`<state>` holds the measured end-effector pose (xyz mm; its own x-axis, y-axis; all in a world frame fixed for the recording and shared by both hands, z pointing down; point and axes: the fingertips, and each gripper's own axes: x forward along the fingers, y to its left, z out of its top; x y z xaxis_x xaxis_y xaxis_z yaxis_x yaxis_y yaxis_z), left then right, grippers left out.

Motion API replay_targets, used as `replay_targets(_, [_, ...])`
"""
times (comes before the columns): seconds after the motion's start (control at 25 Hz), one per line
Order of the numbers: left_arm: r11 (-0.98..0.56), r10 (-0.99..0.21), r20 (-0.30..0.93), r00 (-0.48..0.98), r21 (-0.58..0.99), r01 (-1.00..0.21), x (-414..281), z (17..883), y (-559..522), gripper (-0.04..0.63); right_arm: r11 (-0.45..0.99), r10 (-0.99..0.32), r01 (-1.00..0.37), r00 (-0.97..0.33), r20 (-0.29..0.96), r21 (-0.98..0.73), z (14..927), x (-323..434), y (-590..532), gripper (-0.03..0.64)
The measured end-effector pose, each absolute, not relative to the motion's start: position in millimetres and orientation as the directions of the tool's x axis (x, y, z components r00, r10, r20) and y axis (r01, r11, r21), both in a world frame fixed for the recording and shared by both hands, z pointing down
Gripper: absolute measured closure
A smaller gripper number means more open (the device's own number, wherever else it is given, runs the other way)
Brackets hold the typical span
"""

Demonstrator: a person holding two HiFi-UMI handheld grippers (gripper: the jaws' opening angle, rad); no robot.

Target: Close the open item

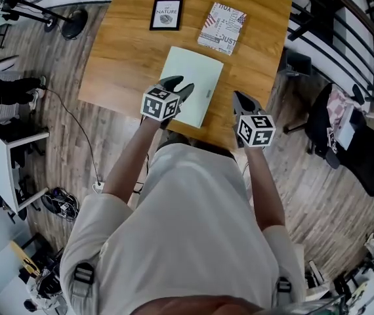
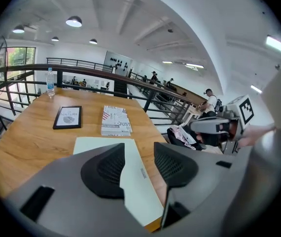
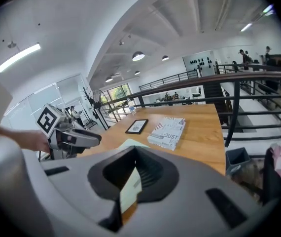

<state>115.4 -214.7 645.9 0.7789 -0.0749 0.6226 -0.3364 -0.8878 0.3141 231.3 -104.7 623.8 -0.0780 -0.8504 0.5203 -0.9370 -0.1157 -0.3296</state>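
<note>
Left gripper (image 1: 179, 86), jaws apart, hovers nearer over the seemingly flat-shut pale green folder (image 1: 199, 74); right gripper (image 1: 240, 98), jaws together, stands beside it.

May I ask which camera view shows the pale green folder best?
The head view: the pale green folder is seen almost whole from above, only its near corner hidden by the left gripper. The left gripper view shows it partly behind the fingers; the right gripper view shows just a sliver.

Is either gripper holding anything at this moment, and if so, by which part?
Nothing is held. The left gripper hangs open over the pale green folder; the right gripper is shut on nothing.
</note>
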Motion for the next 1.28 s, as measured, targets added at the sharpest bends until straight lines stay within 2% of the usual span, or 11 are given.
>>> replay_targets(0.32, [-0.904,-0.135,0.516,0.846,0.286,-0.319,82,569,-252,0.423,-0.11,-0.892,-0.954,-0.029,0.452,-0.277,566,212,-137,0.614])
replay_targets(0.52, [-0.91,-0.171,0.438,0.882,0.273,-0.312,62,520,-269,0.431,-0.092,-0.901,-0.979,0.004,0.434,-0.183,530,203,-142,0.614])
replay_targets(0.92, [-0.905,-0.289,0.275,0.917,0.233,-0.355,33,443,-289,0.466,-0.107,-0.943,-0.985,0.058,0.328,-0.133,454,204,-141,0.614])
replay_targets(1.28, [-0.903,-0.376,0.203,0.904,0.138,-0.406,18,401,-309,0.517,-0.105,-0.961,-0.991,0.079,0.264,-0.086,412,207,-147,0.614])
